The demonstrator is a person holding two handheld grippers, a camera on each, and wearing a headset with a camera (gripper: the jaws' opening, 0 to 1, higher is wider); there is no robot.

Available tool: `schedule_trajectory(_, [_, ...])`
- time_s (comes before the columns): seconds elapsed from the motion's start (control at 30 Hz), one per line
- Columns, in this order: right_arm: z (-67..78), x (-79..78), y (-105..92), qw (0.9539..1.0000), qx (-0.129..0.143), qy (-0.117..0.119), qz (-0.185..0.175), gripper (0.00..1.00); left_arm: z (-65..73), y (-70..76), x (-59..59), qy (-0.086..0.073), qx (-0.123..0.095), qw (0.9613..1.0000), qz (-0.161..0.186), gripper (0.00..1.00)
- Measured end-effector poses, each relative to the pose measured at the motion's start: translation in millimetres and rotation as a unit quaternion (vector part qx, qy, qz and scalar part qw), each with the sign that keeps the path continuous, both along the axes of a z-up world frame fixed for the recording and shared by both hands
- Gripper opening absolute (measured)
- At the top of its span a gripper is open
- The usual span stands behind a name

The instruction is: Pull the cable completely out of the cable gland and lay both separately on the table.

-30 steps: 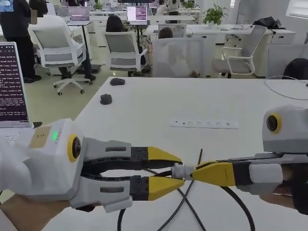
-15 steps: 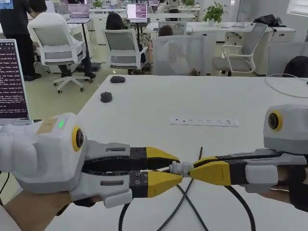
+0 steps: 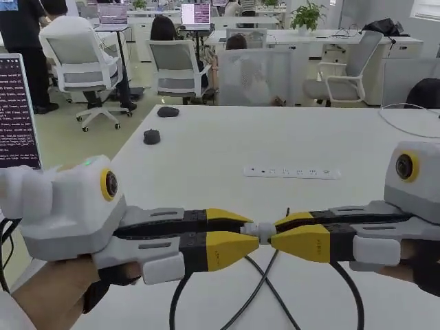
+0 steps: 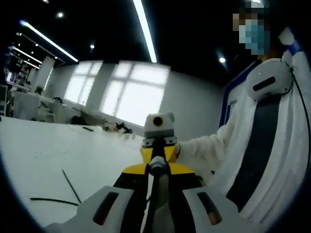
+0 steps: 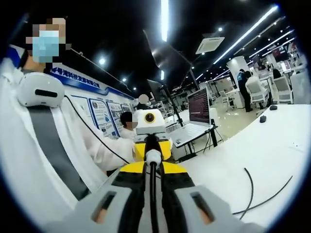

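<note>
The grey cable gland [image 3: 260, 230] hangs above the white table [image 3: 227, 148], pinched between two sets of yellow jaw tips that meet nose to nose. My left gripper [image 3: 250, 236] comes in from the left and is shut on the black cable [image 4: 150, 206] just behind the gland [image 4: 158, 166]. From the right, my right gripper [image 3: 276, 234] is shut on the gland's other end [image 5: 153, 158], with cable [image 5: 153, 194] running back between its jaws. Below both grippers, cable [image 3: 352, 297] droops in loops onto the table.
A white power strip [image 3: 292, 173] lies mid-table beyond the grippers. Two dark mice [image 3: 151, 137] [image 3: 167, 112] sit at the far left edge, and a laptop screen [image 3: 17, 110] stands at the left. Thin black cable ends [image 4: 69, 185] lie on the table.
My left gripper's jaws were open around the cable a second ago and have closed, tips now against the gland. The right gripper has kept its hold.
</note>
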State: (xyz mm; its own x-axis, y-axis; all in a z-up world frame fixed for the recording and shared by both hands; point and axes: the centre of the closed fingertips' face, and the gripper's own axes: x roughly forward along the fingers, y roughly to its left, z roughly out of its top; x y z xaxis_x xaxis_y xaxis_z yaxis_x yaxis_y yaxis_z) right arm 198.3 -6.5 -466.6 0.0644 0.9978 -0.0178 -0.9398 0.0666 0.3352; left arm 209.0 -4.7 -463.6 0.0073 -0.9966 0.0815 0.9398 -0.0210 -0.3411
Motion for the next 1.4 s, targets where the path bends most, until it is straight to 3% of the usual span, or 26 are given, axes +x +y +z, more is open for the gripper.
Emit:
schedule_trajectory(0.03, [0.3,-0.4,0.0,0.9999,-0.002,-0.011,-0.002,0.10,0.2,0.1,0.2,0.015,-0.004,0.9999,-0.001,0.15])
schedule_trajectory(0.1, [0.5,-0.3,-0.2,0.9991,-0.008,-0.042,-0.004,0.10,-0.2,0.1,0.3,0.023,-0.007,0.9997,-0.001,0.15])
schedule_trajectory(0.2, [-1.6,-2.0,-0.3,0.9977,-0.019,-0.065,-0.008,0.10,-1.8,-0.6,-0.5,0.029,-0.005,0.9996,0.000,0.15])
schedule_trajectory(0.33, [-5.7,-2.2,-0.1,0.9940,-0.033,-0.104,-0.008,0.10,-5.5,-1.3,-1.1,0.033,0.003,0.9995,-0.001,0.15])
schedule_trajectory(0.43, [-7.7,-2.5,0.3,0.9921,-0.037,-0.120,-0.003,0.11,-6.9,-1.3,-1.7,0.030,0.004,0.9995,-0.002,0.15])
schedule_trajectory(0.5, [-10.7,2.1,-0.5,0.9874,-0.054,-0.149,-0.008,0.12,-9.2,-1.5,0.5,0.020,0.008,0.9997,0.005,0.15])
schedule_trajectory(0.67, [-12.7,4.8,-1.8,0.9858,-0.062,-0.156,-0.007,0.12,-6.7,-0.3,2.3,0.005,0.005,0.9999,0.010,0.15])
schedule_trajectory(0.73, [-13.6,3.9,-2.4,0.9870,-0.063,-0.148,-0.004,0.07,-5.7,0.0,3.4,-0.011,0.005,0.9998,0.017,0.15])
schedule_trajectory(0.83, [-15.4,5.2,-3.4,0.9846,-0.067,-0.161,-0.009,0.04,-5.7,-0.1,2.6,-0.028,0.005,0.9994,0.020,0.15])
schedule_trajectory(0.93, [-15.9,7.0,-5.2,0.9843,-0.068,-0.162,-0.017,0.03,-5.4,-1.9,4.3,-0.097,0.011,0.9946,0.036,0.16])
schedule_trajectory(0.97, [-13.9,8.4,-6.5,0.9842,-0.061,-0.165,-0.022,0.03,-4.7,-2.4,4.9,-0.103,0.010,0.9937,0.042,0.16])
schedule_trajectory(1.0, [-10.1,9.2,-7.3,0.9861,-0.049,-0.157,-0.025,0.03,-4.6,-3.9,1.6,-0.092,0.007,0.9951,0.035,0.17])
schedule_trajectory(1.07, [-6.1,10.8,-8.5,0.9875,-0.036,-0.150,-0.031,0.03,-5.3,-7.7,0.3,-0.081,0.006,0.9963,0.027,0.29])
schedule_trajectory(1.13, [-4.2,10.9,-8.6,0.9875,-0.033,-0.151,-0.031,0.03,-8.4,-13.1,-0.4,-0.088,0.013,0.9956,0.029,0.37])
schedule_trajectory(1.2, [-2.8,9.6,-7.8,0.9876,-0.031,-0.151,-0.029,0.03,-9.5,-15.7,0.8,-0.095,0.013,0.9949,0.032,0.30])
schedule_trajectory(1.27, [-2.7,8.1,-6.6,0.9875,-0.032,-0.152,-0.027,0.03,-10.1,-18.4,0.4,-0.075,0.010,0.9969,0.021,0.19])
schedule_trajectory(1.3, [-3.1,6.6,-6.4,0.9876,-0.033,-0.152,-0.023,0.03,-10.3,-19.3,1.7,-0.077,0.010,0.9967,0.023,0.16])
schedule_trajectory(1.4, [-4.4,7.6,-7.9,0.9877,-0.035,-0.150,-0.028,0.03,-9.9,-19.4,3.7,-0.072,0.008,0.9969,0.029,0.16])
